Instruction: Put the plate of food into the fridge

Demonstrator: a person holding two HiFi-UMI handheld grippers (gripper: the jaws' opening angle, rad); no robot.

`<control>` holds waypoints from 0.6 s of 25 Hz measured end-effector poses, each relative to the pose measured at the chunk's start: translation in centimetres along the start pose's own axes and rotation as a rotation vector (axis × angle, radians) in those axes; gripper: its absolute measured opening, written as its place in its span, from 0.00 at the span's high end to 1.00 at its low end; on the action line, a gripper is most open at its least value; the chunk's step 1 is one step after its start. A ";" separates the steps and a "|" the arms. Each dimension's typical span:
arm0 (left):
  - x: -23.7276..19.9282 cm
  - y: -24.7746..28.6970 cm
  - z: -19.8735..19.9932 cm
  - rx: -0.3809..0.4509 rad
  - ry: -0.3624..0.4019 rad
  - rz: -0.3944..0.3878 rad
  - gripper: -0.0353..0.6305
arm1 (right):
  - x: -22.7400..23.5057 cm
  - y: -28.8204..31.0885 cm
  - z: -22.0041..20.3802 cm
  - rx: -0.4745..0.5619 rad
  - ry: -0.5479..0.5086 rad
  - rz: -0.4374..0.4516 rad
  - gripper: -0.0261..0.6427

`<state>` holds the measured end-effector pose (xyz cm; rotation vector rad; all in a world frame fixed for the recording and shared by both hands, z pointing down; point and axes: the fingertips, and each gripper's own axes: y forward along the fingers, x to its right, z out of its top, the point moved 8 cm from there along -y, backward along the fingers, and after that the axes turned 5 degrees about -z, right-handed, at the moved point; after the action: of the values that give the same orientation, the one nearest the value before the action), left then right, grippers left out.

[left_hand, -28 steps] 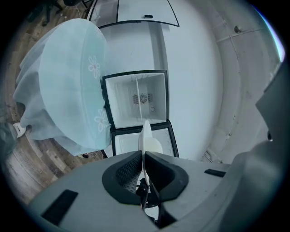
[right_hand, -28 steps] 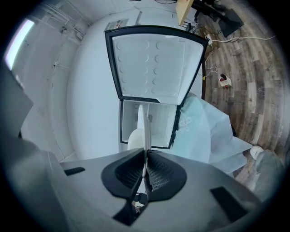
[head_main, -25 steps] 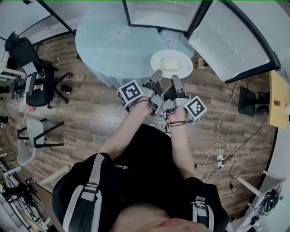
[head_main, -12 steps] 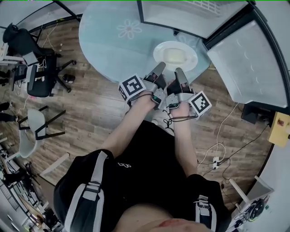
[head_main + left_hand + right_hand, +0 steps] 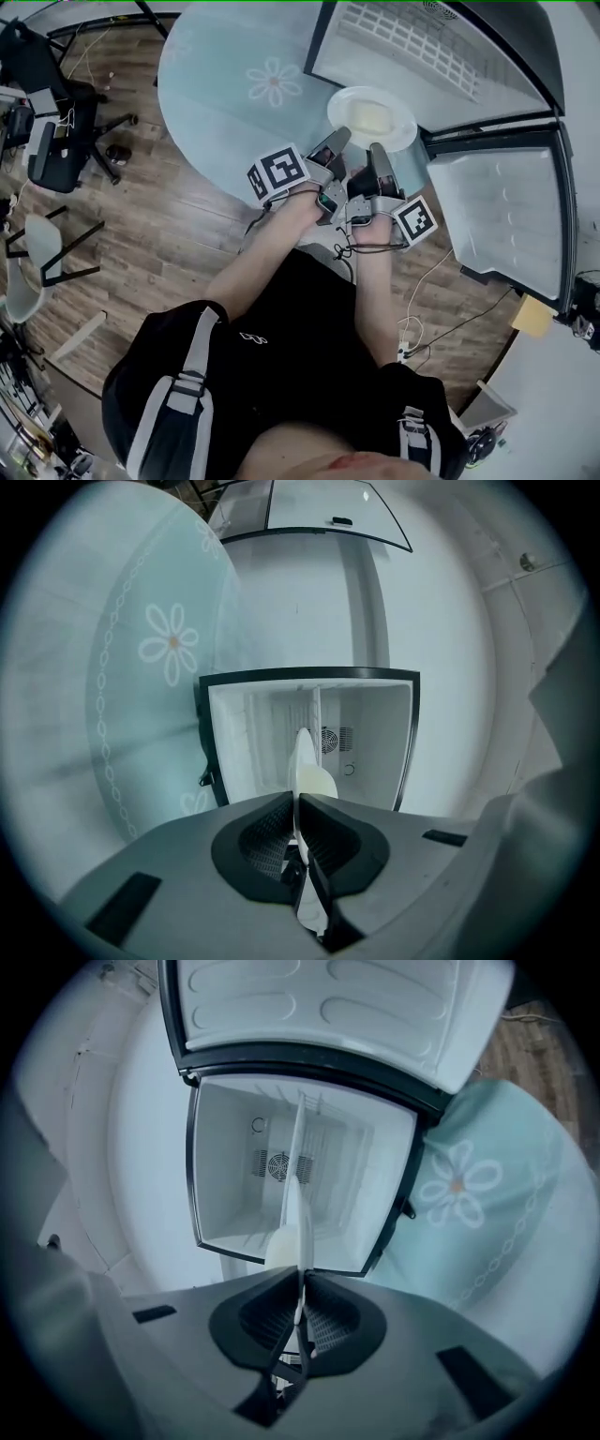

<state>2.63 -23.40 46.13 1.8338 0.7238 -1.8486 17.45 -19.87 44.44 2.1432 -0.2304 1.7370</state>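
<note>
A white plate [image 5: 372, 119] with a pale yellow block of food [image 5: 370, 117] is held level by its near rim, just in front of the open fridge [image 5: 422, 47]. My left gripper [image 5: 337, 142] is shut on the rim's left part and my right gripper [image 5: 379, 154] on its right part. In the left gripper view the plate [image 5: 301, 757] shows edge-on between the jaws of the left gripper [image 5: 295, 803], with the food [image 5: 321, 785] beside it and the fridge cavity [image 5: 366, 733] straight ahead. The right gripper view shows the same plate edge [image 5: 298, 1185] in the right gripper [image 5: 300, 1281].
The fridge door [image 5: 502, 220] stands swung open to the right. A round table with a pale blue flowered cloth [image 5: 234, 84] lies under and left of the plate. Office chairs [image 5: 47, 103] stand far left; cables [image 5: 422, 300] trail on the wooden floor.
Both grippers have carried the plate off the middle of the table toward the fridge opening. The fridge now fills the upper right of the head view, its wire shelf showing.
</note>
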 end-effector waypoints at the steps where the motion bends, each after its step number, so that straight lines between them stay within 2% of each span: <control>1: -0.2 0.3 0.4 -0.001 -0.008 0.001 0.92 | 0.0 0.5 0.1 0.003 -0.002 -0.005 0.93; 6: -1.3 2.7 2.1 -0.017 -0.073 0.017 0.92 | 0.4 3.1 1.1 0.019 -0.014 -0.040 0.92; 11: -2.3 5.2 1.7 -0.067 -0.092 0.033 0.92 | 1.4 3.6 2.9 0.057 0.001 -0.062 0.92; 15: -2.9 7.1 2.3 -0.074 -0.100 0.050 0.92 | 1.9 5.0 4.2 0.057 0.008 -0.065 0.92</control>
<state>5.44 -30.45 48.58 1.6861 0.6943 -1.8420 19.94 -25.85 46.51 2.1585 -0.1090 1.7342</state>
